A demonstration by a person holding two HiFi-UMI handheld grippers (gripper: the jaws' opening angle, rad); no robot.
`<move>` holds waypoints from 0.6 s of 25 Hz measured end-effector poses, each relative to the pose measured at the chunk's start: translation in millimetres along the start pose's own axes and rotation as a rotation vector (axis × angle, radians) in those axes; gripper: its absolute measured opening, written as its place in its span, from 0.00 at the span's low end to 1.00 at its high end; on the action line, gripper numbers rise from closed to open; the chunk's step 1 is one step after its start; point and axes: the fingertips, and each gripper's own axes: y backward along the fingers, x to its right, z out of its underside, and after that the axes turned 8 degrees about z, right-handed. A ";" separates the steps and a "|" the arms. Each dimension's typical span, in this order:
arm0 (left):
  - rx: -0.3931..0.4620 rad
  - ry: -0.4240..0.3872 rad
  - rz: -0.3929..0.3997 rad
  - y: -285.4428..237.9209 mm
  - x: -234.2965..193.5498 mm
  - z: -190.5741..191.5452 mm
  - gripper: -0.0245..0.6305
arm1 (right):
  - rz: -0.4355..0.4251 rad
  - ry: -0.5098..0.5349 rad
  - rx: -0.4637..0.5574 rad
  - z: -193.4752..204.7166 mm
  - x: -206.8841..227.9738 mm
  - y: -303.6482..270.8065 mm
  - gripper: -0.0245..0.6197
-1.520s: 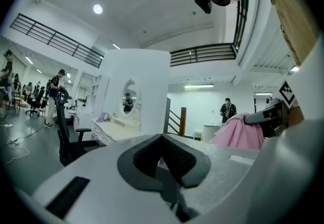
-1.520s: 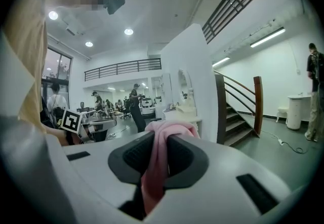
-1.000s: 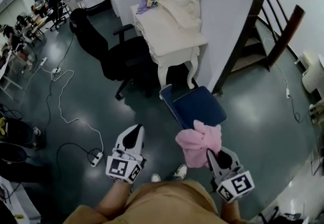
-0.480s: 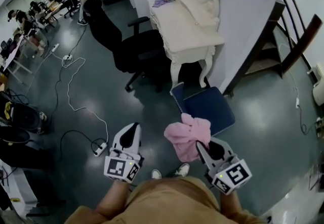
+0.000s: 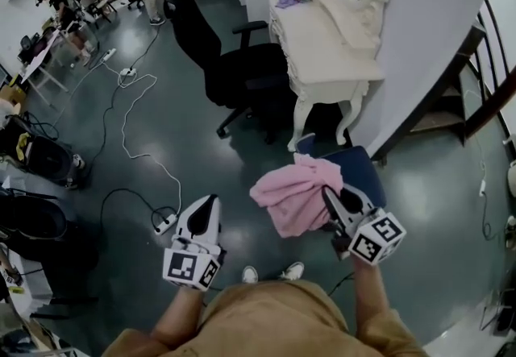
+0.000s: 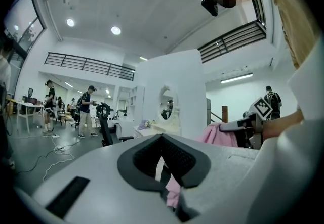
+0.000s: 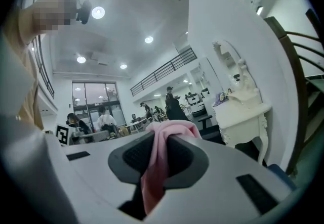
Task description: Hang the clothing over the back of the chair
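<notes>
Pinching pink clothing (image 5: 289, 196) in the right gripper (image 5: 330, 196) just short of the blue chair (image 5: 364, 176), left gripper (image 5: 210, 204) farther off.

Both forearms reach forward from the torso at the bottom of the head view, with 1 gripper in each hand. The left gripper (image 5: 201, 204) points ahead and roughly level, with its marker cube (image 5: 192, 267) toward the body and the left forearm (image 5: 179, 317) behind it. Its 2 jaws stand together, leaving only a thin slit between the pads. A pink sliver shows low in that slit, but what it is cannot be told.

The right gripper (image 5: 329, 196) angles inward toward the left one, its marker cube (image 5: 377, 238) tipped outward ahead of the right forearm (image 5: 369, 292). Its 2 jaws are clamped on a fold of the pink clothing (image 5: 292, 194), which bunches beyond the tips. The 2 grippers are well apart.
</notes>
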 end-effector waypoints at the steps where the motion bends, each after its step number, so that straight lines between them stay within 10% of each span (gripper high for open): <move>1: -0.002 0.000 -0.008 2.5 -2.2 0.8 0.04 | 0.029 0.007 -0.014 5.2 14.8 -3.9 0.13; 15: -0.022 -0.013 -0.007 -4.4 9.0 -2.6 0.04 | 0.260 -0.212 -0.169 82.2 158.2 -15.7 0.13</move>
